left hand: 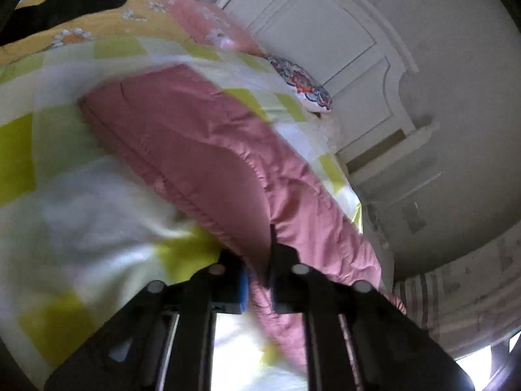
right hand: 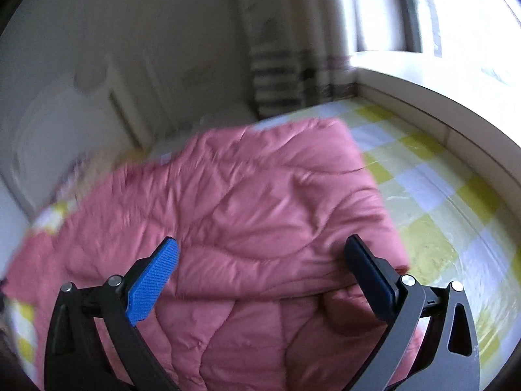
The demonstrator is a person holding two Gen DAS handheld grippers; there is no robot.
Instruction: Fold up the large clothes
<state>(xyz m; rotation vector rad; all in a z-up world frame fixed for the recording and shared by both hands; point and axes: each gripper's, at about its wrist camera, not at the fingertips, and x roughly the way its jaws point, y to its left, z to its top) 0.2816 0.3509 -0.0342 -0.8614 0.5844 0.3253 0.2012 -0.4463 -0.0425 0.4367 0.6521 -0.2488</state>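
A pink quilted jacket [left hand: 202,150] lies on a bed with a yellow, white and green checked sheet [left hand: 65,176]. My left gripper [left hand: 259,280] is shut on an edge of the jacket, with pink fabric pinched between the blue pads. In the right wrist view the jacket [right hand: 254,202] lies partly folded over itself. My right gripper [right hand: 260,260] is open, its blue-padded fingers [right hand: 153,283] spread wide just above the jacket's near fold, holding nothing.
A dark garment [left hand: 65,6] lies at the far end of the bed. A patterned pillow [left hand: 302,84] sits by the white headboard [left hand: 342,49]. A window ledge [right hand: 439,110] and striped curtain [right hand: 283,75] border the bed.
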